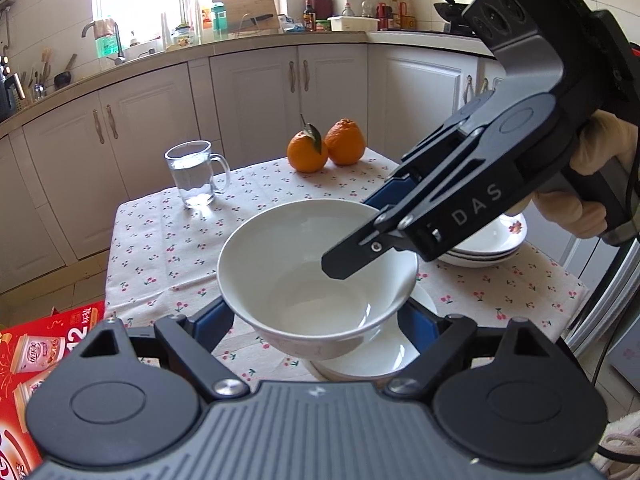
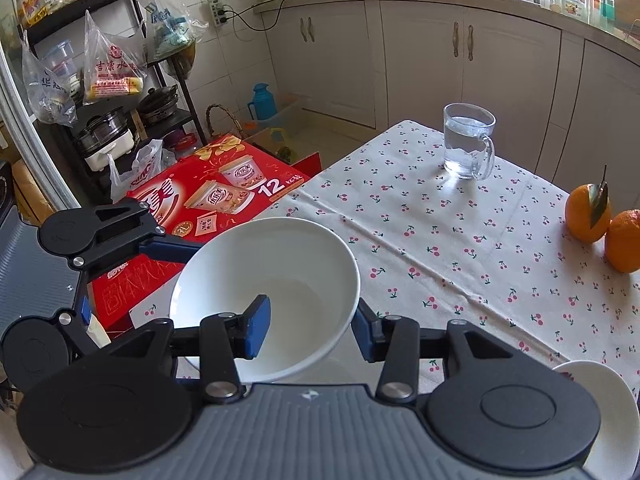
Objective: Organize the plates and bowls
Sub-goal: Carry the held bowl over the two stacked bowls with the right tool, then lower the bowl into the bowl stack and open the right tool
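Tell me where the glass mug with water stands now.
The glass mug stands upright on the cherry-print tablecloth near the table's far-left corner in the left wrist view, left of the two oranges, beyond the white bowl.
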{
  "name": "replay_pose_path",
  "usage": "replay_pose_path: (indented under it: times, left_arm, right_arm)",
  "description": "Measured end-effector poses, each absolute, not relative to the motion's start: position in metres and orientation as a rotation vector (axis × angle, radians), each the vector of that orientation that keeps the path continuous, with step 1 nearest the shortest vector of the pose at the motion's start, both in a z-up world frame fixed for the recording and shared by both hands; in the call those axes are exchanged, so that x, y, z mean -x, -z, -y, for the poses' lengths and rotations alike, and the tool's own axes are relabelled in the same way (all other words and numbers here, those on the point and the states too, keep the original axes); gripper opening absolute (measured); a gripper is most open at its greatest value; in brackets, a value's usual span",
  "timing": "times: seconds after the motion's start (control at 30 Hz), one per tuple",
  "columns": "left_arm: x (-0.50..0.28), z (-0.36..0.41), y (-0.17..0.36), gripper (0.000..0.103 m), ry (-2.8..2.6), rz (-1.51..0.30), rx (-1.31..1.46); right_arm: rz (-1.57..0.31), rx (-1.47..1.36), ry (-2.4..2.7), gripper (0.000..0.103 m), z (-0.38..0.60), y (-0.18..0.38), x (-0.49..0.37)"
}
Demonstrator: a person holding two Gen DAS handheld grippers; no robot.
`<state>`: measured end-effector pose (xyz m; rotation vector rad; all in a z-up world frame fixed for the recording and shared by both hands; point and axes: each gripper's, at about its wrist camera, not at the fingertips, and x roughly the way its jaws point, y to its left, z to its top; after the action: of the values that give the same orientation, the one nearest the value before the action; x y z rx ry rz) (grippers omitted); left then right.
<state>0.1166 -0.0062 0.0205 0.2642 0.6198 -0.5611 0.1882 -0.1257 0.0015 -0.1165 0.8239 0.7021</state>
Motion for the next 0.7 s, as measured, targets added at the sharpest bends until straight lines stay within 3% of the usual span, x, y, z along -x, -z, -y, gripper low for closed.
replay_pose_path:
  times: [0.7]
  left_arm:
    - [-0.121,0.027,0.005,0.088,0.618,-0.712,-0.271]
  right_arm:
    - [-0.873,0.104,-0.635,0.051,0.145,0.027,-0.178]
